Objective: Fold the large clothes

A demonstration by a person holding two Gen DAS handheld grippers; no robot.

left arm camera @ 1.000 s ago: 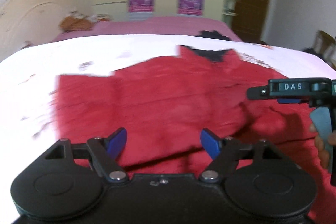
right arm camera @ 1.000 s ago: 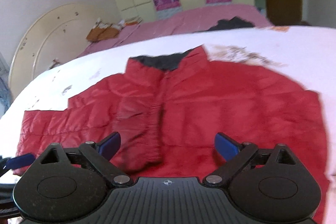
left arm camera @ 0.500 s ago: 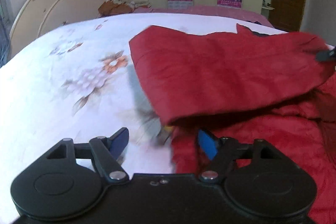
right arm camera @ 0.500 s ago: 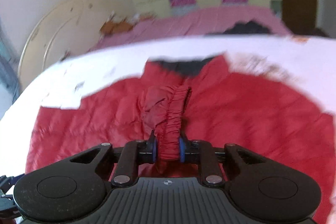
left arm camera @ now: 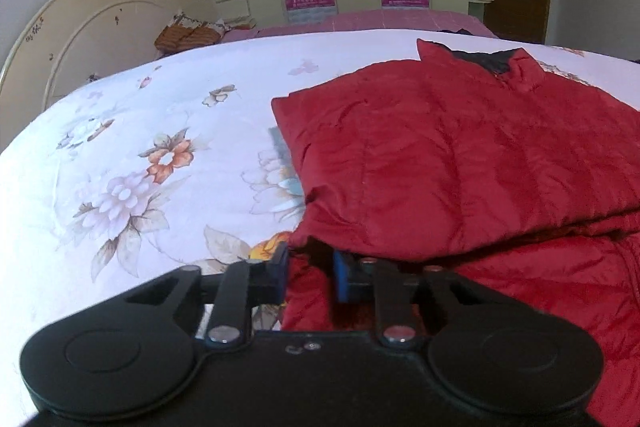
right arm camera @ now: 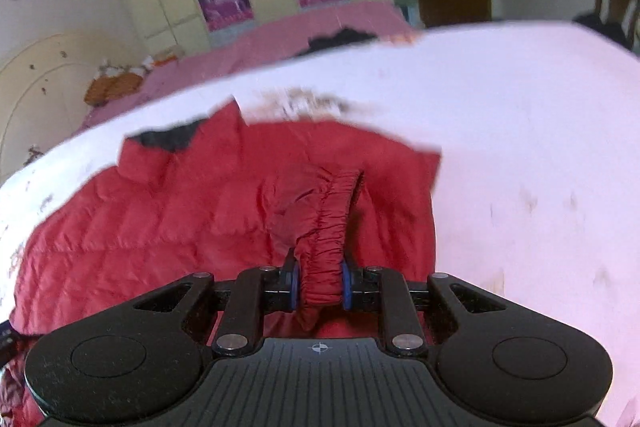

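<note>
Bedsheet (left arm camera: 160, 115); jacket (left arm camera: 460, 155) pinched in both tongs.

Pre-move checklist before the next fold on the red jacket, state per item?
1. Right gripper shut on the elastic cuff: ok.
2. Left gripper closed on the jacket edge: ok, fabric sits between the pads.
3. Left side already folded over the body: ok.
4. Collar lying flat: ok.
5. Cuff grip depth enough to hold: cannot tell.
6. Bedsheet beside the jacket free of objects: ok.
</note>
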